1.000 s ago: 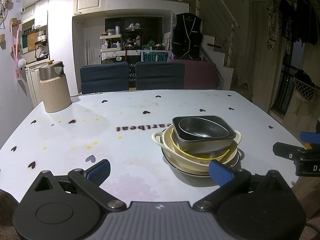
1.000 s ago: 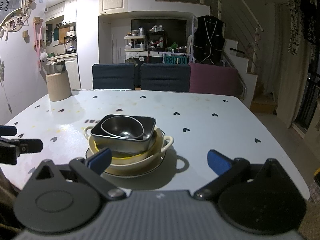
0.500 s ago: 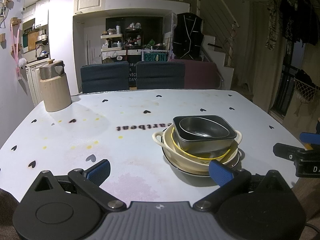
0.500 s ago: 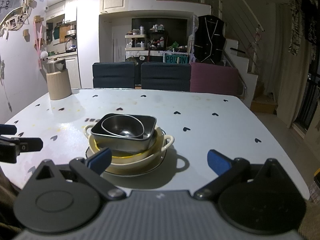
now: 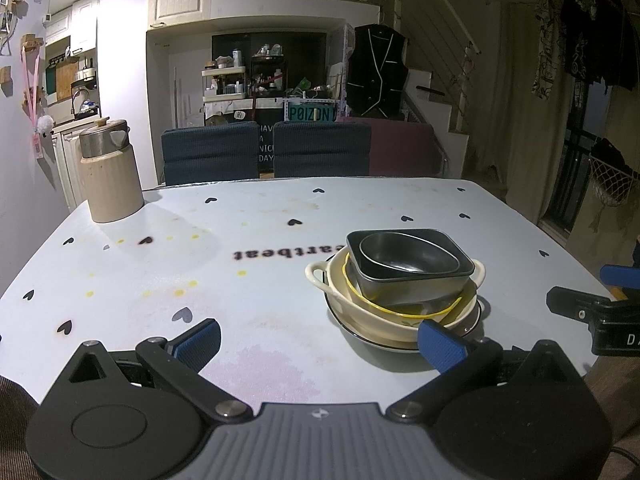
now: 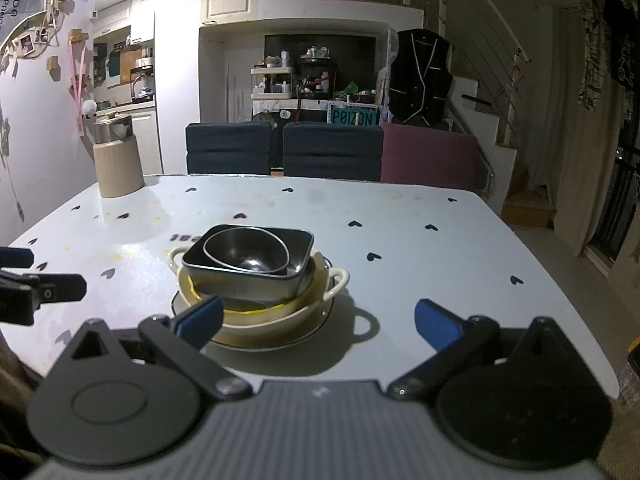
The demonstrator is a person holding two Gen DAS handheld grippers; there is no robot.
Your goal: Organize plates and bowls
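1. Surface (image 5: 280, 208): pale blue, printed with small black hearts; carries one nested stack of dishes near its front edge and a canister at its far left corner.
2. Plate (image 5: 474, 314): white with a dark rim line; lowest member of the stack, resting directly on the surface.
3. Cream bowl (image 5: 384, 320): two small side handles; sits on the plate. A yellow-rimmed bowl (image 5: 400, 312) nests inside it, only its thin rim showing.
4. Square metal dish (image 5: 416, 286): grey, rounded corners, seated in the yellow-rimmed bowl and tilted slightly.
5. Round metal bowl (image 5: 408, 258): innermost and uppermost, lying within the square dish; nothing visible inside it.
6. Canister (image 5: 112, 172): beige body, metal lid with a knob; upright, well apart from the stack.
7. Left gripper (image 5: 320, 340): jaws spread wide, holding nothing; stack just beyond its right fingertip.
8. Right gripper (image 6: 320, 320): jaws spread wide, holding nothing; stack just beyond its left fingertip.
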